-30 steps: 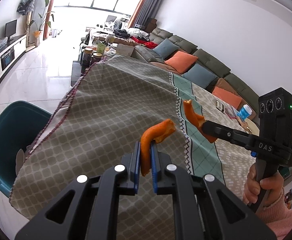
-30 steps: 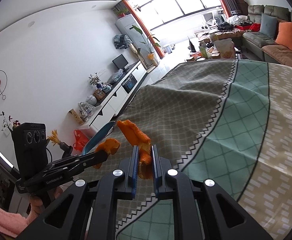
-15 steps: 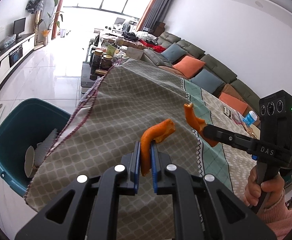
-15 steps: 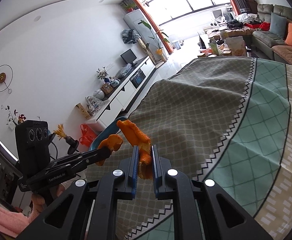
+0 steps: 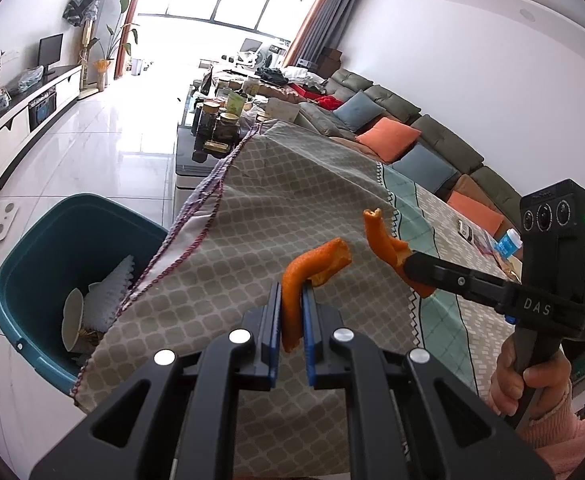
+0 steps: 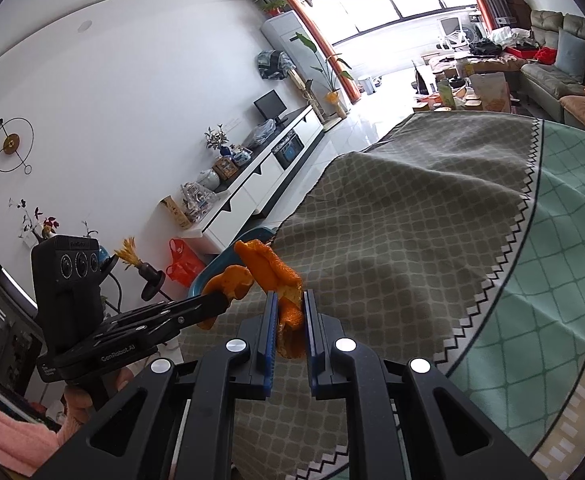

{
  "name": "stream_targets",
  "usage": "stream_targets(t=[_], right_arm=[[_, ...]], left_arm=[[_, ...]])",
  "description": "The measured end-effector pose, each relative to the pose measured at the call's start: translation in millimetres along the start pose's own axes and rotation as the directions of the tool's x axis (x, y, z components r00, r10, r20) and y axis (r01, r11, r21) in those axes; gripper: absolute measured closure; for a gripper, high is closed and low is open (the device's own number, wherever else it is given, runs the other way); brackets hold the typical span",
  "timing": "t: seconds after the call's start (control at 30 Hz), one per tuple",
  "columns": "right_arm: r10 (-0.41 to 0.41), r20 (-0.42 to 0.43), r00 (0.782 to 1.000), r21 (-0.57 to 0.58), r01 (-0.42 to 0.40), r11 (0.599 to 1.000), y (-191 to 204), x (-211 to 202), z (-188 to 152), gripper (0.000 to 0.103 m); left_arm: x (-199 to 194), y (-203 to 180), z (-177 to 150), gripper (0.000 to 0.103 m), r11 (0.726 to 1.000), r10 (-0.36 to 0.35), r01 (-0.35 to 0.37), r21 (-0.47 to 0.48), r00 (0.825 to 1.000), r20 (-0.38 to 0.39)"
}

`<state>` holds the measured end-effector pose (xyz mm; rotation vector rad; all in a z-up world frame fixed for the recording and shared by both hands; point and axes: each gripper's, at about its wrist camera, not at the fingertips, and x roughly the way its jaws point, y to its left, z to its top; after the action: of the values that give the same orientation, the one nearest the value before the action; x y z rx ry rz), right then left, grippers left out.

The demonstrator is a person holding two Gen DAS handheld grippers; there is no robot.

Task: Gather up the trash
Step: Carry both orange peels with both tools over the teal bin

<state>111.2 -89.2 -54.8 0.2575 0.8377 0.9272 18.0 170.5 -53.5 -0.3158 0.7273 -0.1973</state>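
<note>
Both grippers are carrying peel toward the teal plastic bin, now fully visible at lower left: left gripper clamps a curled orange peel strip, right gripper pinches a chunkier orange peel piece, both over the worktop's checked tablecloth.

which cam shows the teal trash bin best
The left wrist view: the teal bin sits open beside the tablecloth, with trash visible inside. The right wrist view shows only a sliver of its rim past the cloth's edge.

A bin stands on the floor beside the table's corner edge, with what looks like paper cups inside.
</note>
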Motion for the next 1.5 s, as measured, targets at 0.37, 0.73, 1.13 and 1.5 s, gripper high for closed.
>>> stream_targets(t=[0.37,0.73,1.13,1.5], right_arm=[[0.019,-0.01,1.0,-0.015,-0.02,1.0,6,10,3,0.09],[0.048,-0.03,0.998,-0.026,-0.049,0.998,15,25,7,0.09],[0.077,-0.052,0.996,-0.033,-0.078,0.996,23,39,12,0.09],[0.098,-0.072,0.993,-0.043,-0.101,0.994,32,51,14,0.09]], left_arm=[[-7,7,0,0.092,1.0,0.022,-0.022,-0.009,1.0,0.015],[-14,20,1,0.092,0.998,0.049,-0.048,-0.029,0.998,0.029],[-24,35,2,0.092,0.996,0.076,-0.073,-0.052,0.996,0.05],[-34,51,4,0.092,0.991,0.108,-0.101,-0.087,0.992,0.071]])
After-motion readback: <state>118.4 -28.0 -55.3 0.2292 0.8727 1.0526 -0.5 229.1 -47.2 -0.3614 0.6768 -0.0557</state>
